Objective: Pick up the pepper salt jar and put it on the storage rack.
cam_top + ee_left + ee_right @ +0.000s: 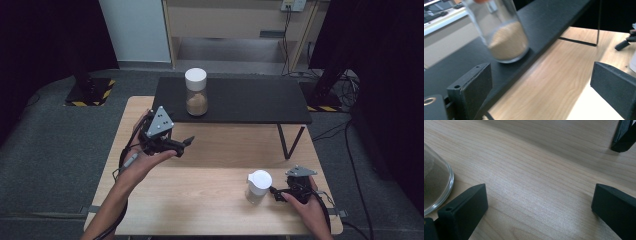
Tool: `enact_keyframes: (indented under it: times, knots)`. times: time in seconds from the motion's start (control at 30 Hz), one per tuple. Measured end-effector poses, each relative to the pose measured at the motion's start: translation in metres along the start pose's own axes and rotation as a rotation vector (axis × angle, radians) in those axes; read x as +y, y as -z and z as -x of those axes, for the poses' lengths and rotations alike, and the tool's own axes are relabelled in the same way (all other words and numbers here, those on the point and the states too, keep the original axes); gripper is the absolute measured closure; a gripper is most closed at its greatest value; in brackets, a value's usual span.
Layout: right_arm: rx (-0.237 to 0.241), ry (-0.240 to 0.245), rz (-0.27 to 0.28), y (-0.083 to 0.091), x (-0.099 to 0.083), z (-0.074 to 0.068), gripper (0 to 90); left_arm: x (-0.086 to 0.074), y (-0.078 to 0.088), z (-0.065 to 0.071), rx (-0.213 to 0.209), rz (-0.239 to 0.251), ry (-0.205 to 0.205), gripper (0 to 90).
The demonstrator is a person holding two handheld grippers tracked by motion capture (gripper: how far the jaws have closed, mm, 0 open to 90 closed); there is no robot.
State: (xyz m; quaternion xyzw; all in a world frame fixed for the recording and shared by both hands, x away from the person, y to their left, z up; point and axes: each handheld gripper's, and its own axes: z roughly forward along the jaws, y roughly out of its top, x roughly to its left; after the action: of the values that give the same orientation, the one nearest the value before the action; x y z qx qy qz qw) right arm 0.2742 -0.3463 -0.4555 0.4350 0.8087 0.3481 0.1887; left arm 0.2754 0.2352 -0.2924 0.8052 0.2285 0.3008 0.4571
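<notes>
My right gripper sits with jaws spread wide, empty, just beside the near jar on the wooden table. Farther off, my left gripper is also wide, facing the far jar on the black shelf.

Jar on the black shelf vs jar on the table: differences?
The shelf jar stands on the raised black shelf, far side; the table jar stands on the wooden table, beside the right tongs. The shelf jar's tan fill shows clearly; the table jar's looks darker. Both are glass with white lids.
</notes>
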Motion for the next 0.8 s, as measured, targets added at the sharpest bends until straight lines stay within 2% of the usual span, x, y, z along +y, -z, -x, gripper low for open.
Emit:
enact_keyframes:
  times: [0.07, 0.43, 0.53, 0.7, 0.77, 0.8]
  knots:
    - [-0.001, -0.001, 0.000, 0.000, 0.000, 0.000, 1.3, -0.004, -0.006, 0.007, -0.008, -0.018, -0.017, 3.1]
    - [-0.001, -0.001, 0.000, 0.000, 0.000, 0.000, 1.3, -0.027, -0.033, 0.031, -0.075, -0.068, -0.012, 3.0]
    - [-0.001, -0.001, 0.000, 0.000, 0.000, 0.000, 1.3, -0.033, -0.039, 0.037, -0.078, -0.087, -0.018, 2.9]
    - [-0.002, -0.002, 0.000, 0.000, 0.000, 0.000, 1.3, -0.048, -0.047, 0.049, -0.084, -0.112, -0.010, 3.0]
    - [-0.002, -0.002, 0.000, 0.000, 0.000, 0.000, 1.3, -0.055, -0.052, 0.056, -0.089, -0.136, -0.022, 3.0]
    - [-0.002, -0.002, 0.000, 0.000, 0.000, -0.001, 1.3, -0.061, -0.054, 0.056, -0.108, -0.134, -0.004, 2.9]
